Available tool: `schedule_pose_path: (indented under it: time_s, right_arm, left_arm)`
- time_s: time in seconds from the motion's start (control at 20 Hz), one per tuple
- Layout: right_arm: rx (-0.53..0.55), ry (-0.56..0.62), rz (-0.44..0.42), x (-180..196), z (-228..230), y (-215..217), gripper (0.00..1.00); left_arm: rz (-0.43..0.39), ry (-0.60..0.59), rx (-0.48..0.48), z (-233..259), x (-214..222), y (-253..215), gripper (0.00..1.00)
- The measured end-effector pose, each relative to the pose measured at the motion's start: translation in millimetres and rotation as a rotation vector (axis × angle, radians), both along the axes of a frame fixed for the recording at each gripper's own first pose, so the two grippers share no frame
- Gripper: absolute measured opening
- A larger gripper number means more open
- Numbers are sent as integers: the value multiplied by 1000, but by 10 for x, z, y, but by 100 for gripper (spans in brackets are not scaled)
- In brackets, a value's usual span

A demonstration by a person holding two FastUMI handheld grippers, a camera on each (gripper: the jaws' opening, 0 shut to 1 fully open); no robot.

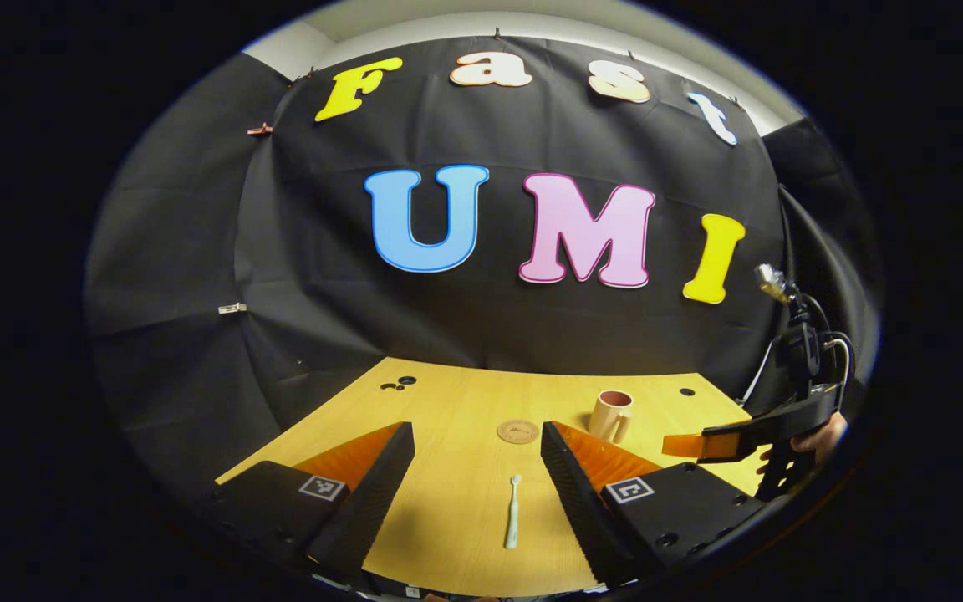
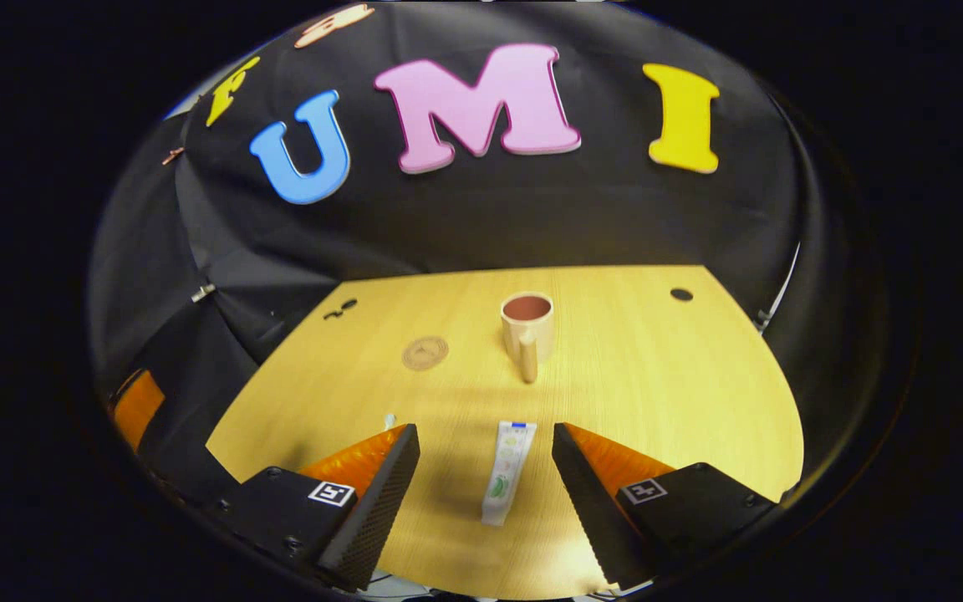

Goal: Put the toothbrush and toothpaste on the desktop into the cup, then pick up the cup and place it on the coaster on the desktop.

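In the left gripper view we are holding the left tool (image 1: 475, 485) above the wooden surface (image 1: 448, 401) with its fingers standing wide apart, gripping nothing. The toothbrush (image 1: 512, 512) is lying flat on the surface in the gap between those fingers, touching neither of them, its length running away from us. Beyond it the round coaster (image 1: 518, 431) is sitting bare on the wood, and the cup (image 1: 612, 415) is standing upright to the right of the coaster, apart from it (its handle is turning toward us). At the right edge of this view the right tool (image 1: 682, 446) is reaching in over the surface, with a hand (image 1: 816, 439) behind it.

In the right gripper view we are keeping the right tool (image 2: 486, 493) spread wide as well, with nothing clamped. The toothpaste (image 2: 506, 472) is lying flat between its fingers, clear of both. The cup (image 2: 527, 330) is standing farther ahead, its mouth open upward, and the coaster (image 2: 425, 353) is lying to its left, well apart from it.
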State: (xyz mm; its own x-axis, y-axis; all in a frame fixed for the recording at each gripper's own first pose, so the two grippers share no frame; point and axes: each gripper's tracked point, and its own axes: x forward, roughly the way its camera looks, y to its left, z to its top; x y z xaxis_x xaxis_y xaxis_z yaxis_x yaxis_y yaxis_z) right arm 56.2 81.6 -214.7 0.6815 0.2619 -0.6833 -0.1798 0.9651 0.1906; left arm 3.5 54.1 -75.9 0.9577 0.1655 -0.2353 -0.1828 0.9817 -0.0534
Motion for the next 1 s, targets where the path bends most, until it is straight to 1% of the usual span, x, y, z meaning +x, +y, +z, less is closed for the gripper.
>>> schedule_pose_path:
  time_s: [0.2,0.45,0.75,0.95,1.0]
  right_arm:
    - [-52,155,15,31,-585,-42,99]
    - [-111,272,60,72,-1084,11,99]
    - [-173,368,93,70,-1493,107,99]
    - [-204,408,70,-5,-1647,62,98]
    - [-216,432,63,-55,-1678,44,96]
  left_arm:
    - [60,52,-4,-124,16,101,97]
    - [123,102,-12,-286,55,152,97]
    - [143,147,-8,-413,64,110,97]
    - [139,161,-19,-442,59,72,97]
    - [135,164,-16,-458,54,68,97]
